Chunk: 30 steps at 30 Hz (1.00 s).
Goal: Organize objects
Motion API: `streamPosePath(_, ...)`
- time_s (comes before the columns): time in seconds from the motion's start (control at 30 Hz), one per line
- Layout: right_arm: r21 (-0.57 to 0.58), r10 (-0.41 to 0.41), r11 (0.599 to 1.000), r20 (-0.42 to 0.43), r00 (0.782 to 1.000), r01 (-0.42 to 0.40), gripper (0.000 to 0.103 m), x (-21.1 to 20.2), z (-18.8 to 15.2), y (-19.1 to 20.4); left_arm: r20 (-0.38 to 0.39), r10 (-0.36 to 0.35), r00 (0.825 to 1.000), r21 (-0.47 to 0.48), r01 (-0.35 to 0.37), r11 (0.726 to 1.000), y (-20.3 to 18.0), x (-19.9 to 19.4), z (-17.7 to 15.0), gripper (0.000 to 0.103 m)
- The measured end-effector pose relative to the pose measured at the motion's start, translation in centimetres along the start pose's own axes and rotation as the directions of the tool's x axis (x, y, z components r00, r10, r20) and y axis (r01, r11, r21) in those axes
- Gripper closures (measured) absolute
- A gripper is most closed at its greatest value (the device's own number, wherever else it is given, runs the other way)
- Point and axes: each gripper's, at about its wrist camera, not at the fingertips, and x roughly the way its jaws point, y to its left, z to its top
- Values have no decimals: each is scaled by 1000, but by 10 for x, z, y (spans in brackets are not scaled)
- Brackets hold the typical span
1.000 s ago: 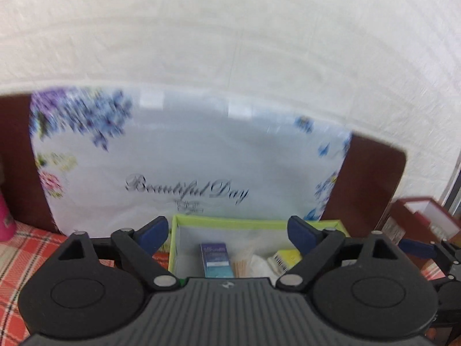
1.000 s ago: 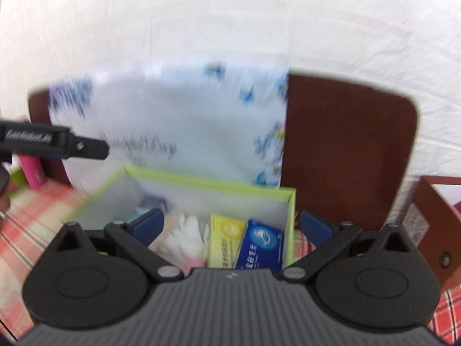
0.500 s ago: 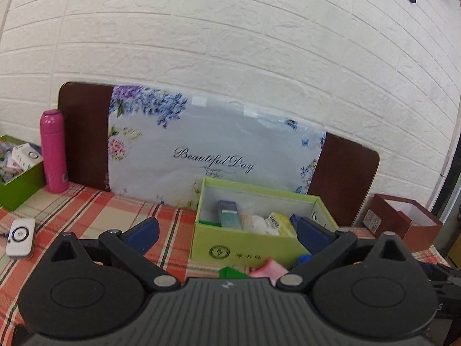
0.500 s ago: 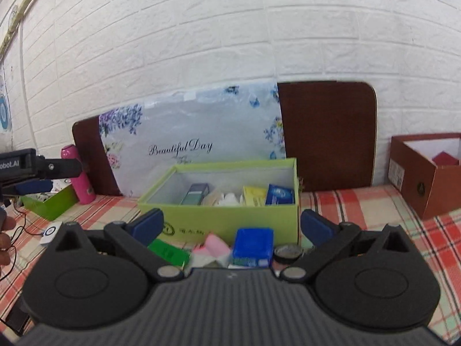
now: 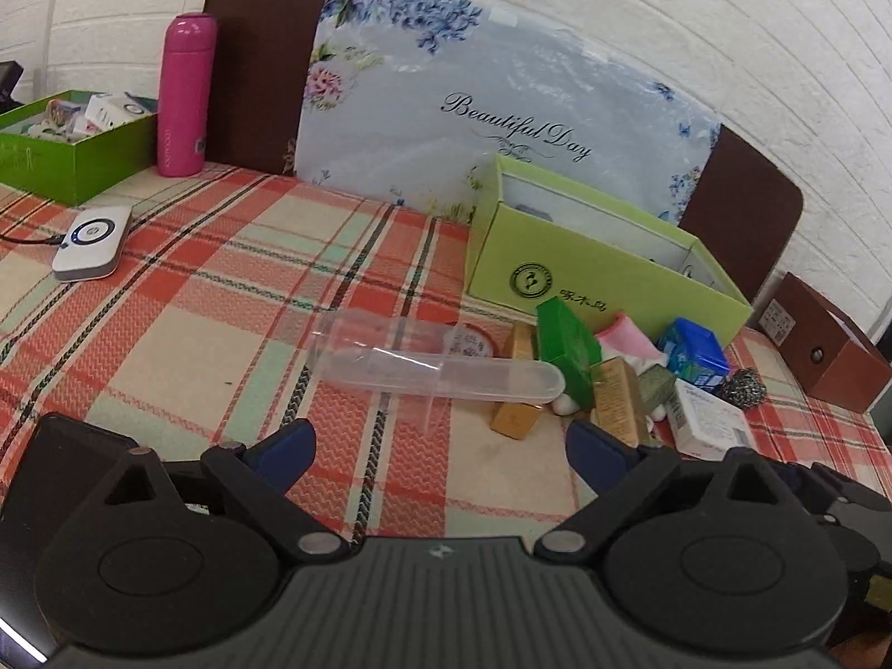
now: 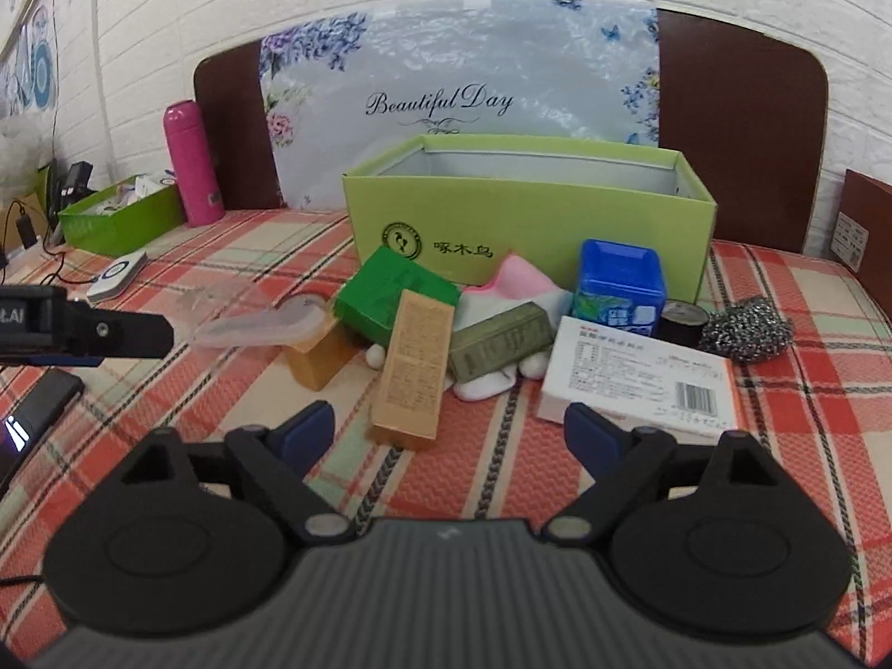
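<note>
Crowding green box (image 6: 524, 212) front: clear case (image 5: 440, 365), tan carton (image 6: 412, 368); both tongs (image 5: 440, 454) (image 6: 449, 435) apart, empty.

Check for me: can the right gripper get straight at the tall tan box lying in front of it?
Probably yes. The right gripper has its jaws wide open, and the tan box lies just ahead with its near end on bare tablecloth. The white flat box sits apart.
</note>
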Motion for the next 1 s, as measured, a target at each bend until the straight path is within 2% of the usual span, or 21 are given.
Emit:
streamPosePath(0.1, -2, -4, 1000, 3, 1000, 4, 13, 6, 2, 7, 31, 52, 998, -3, -52, 999, 6, 11, 9, 4)
streamPosePath(0.2, -22, -5, 1000, -2, 1000, 5, 13, 13, 7, 12, 32, 57, 998, 23, -58, 998, 7, 26, 23, 5)
streamPosePath(0.27, -32, -10, 999, -9, 1000, 10, 18, 21, 10, 14, 29, 56, 998, 21, -57, 998, 8, 36, 31, 7)
streamPosePath(0.3, -34, -8, 999, -17, 1000, 8, 23, 25, 11, 16, 23, 48, 999, 29, -48, 998, 8, 41, 34, 14)
streamPosePath(0.33, -36, -4, 999, -32, 999, 3, 43, 30, 12, 16, 7, 36, 999, 39, -37, 999, 8, 46, 35, 21)
streamPosePath(0.37, -39, 7, 999, -56, 998, -9, 71, 34, 12, 17, -21, 17, 1000, 45, -16, 999, 9, 51, 37, 43)
streamPosePath(0.4, -40, 18, 999, -83, 996, -21, 70, 36, 11, 17, -51, -3, 999, 42, 5, 999, 12, 56, 38, 64)
streamPosePath(0.43, -37, 22, 999, -92, 995, -26, 71, 35, 8, 16, -72, -19, 997, 32, 21, 999, 15, 59, 37, 68)
streamPosePath(0.47, -46, 30, 998, -93, 995, -34, 71, 31, 5, 16, -85, -34, 996, 21, 36, 999, 18, 60, 36, 76)
streamPosePath(0.5, -66, 30, 997, -102, 994, -37, 71, 26, 2, 15, -101, -57, 993, 11, 59, 998, 20, 61, 33, 96)
streamPosePath(0.57, -111, 8, 994, -113, 994, -20, 71, 13, -7, 14, -115, -91, 989, 8, 93, 996, 14, 55, 25, 98)
streamPosePath(0.63, -130, -20, 992, -125, 992, 4, 71, -1, -17, 7, -122, -149, 981, 70, 158, 985, -4, 43, 16, 99)
streamPosePath(0.73, -84, -31, 996, -138, 990, 19, 71, -20, -24, -11, -106, -206, 973, 153, 220, 963, -31, 20, 3, 99)
streamPosePath(0.83, -35, -25, 999, -103, 994, 22, 42, -41, -22, -18, -42, -189, 981, 180, 193, 964, -40, 9, 4, 99)
streamPosePath(0.9, -21, -2, 1000, -60, 998, 1, 41, -51, -17, -12, -20, -182, 983, 174, 183, 968, -43, 7, 11, 99)
streamPosePath(1.0, 15, 110, 994, -58, 992, -109, 41, -55, -9, 5, 0, -171, 985, 187, 168, 968, -47, 6, 16, 99)
